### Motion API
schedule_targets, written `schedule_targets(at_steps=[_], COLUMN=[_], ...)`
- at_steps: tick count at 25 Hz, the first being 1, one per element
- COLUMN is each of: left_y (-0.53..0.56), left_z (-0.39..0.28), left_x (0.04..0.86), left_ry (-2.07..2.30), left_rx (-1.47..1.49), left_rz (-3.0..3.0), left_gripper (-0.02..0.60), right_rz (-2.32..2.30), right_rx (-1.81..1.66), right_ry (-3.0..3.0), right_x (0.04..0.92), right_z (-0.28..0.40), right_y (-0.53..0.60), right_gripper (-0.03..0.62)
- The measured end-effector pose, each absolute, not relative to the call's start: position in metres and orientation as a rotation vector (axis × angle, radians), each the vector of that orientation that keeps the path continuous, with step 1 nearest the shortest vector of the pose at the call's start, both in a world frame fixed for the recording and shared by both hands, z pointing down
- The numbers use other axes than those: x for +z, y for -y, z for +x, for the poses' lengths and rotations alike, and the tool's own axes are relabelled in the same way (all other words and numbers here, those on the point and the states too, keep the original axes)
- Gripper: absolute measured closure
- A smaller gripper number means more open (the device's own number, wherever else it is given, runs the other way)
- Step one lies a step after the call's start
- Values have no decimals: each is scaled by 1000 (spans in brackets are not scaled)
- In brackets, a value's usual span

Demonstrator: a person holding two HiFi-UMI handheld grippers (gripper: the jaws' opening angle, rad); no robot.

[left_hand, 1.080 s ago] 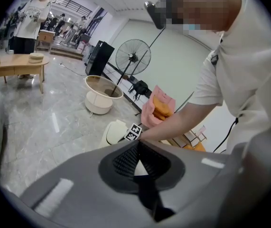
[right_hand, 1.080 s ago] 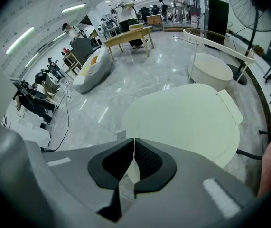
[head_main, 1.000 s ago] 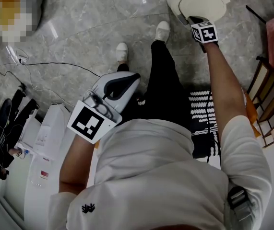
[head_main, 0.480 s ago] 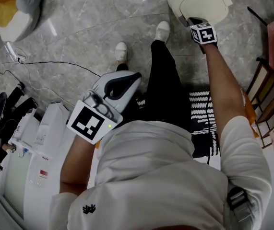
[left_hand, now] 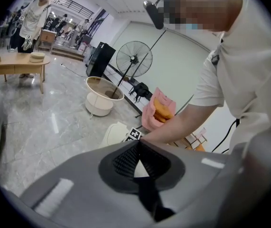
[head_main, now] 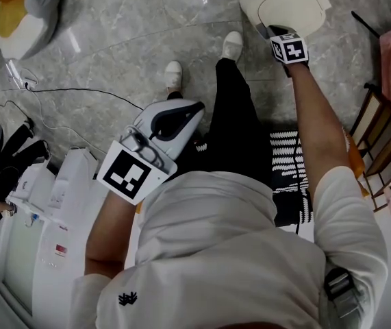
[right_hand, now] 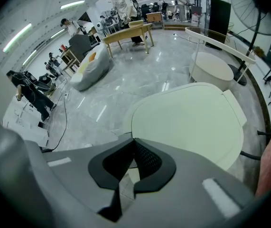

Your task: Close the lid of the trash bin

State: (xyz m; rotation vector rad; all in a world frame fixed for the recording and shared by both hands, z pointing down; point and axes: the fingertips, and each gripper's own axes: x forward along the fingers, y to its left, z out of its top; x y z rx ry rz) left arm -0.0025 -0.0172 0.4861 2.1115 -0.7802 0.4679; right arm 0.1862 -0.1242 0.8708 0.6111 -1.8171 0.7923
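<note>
Bin: the trash bin [head_main: 248,11] stands on the floor, ahead of the person.
Lid: the cream lid [right_hand: 187,122] lies flat over the bin. It looks down or nearly so, but I cannot tell whether it is fully seated.
Right gripper [right_hand: 134,140]: jaws tip to tip with nothing between them, at the bin's near edge.
Left gripper [left_hand: 137,144]: jaws pinched together and empty, well back from the bin.
Step, my read: press straight down on the lid's near edge with the closed tips. A sideways shove may slide the bin.
</note>
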Motion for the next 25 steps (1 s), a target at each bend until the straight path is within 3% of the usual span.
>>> schedule_targets(at_steps=[11,25], left_y=[-6,-55], left_z=[-6,-30], left_x=[440,359], left_ry=[705,544], left_rx=[466,451], left_rz=[2269,2549], left_gripper=[525,525], right_rz=[714,938], right_rx=[798,765], right_ry=[1887,2160], right_x=[793,582], right_z=[171,112], right_y=[83,-4], right_gripper=[594,594])
